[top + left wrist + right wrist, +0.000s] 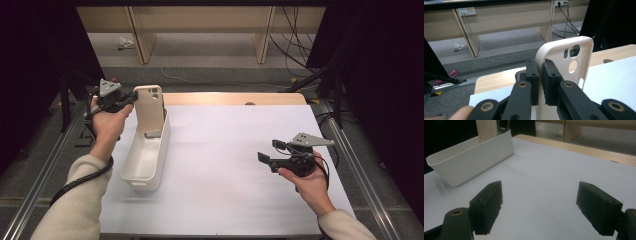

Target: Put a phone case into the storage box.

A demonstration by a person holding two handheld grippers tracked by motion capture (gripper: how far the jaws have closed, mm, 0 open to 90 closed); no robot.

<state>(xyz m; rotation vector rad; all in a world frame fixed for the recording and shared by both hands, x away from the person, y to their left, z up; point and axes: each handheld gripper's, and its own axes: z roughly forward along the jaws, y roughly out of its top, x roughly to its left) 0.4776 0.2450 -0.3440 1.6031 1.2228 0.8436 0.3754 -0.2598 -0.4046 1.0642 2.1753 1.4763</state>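
The left gripper (131, 96) was clamped on the long edge of a cream phone case (149, 108), its two black jaws pressed flat against either side of the case's thin wall. In the left gripper view the case (564, 65) rose upright beyond the fingertips, its camera cut-outs up near the top corner, farther out than the pinch point. In the high view the case stood on end with its lower part down inside the far end of a white bin (145, 159); whether its bottom edge touched the bin floor could not be told. The bin itself lay lengthwise on the white table cover (225, 170), stretching from below the left fingers back toward the person. The left hand (106, 125) wrapped the gripper's handle just beside the bin's outer wall, and a black cable trailed from it along the sleeve. The right gripper (267, 152) was well apart from the case and the bin, over the bare table cover on the right side. Its jaws stood wide apart with nothing between them, and the right gripper view showed the two pads (487, 203) spread over the cover, the bin (471, 157) lying well ahead of them and off toward the left pad. The right hand (310, 185) held that gripper's handle from behind.
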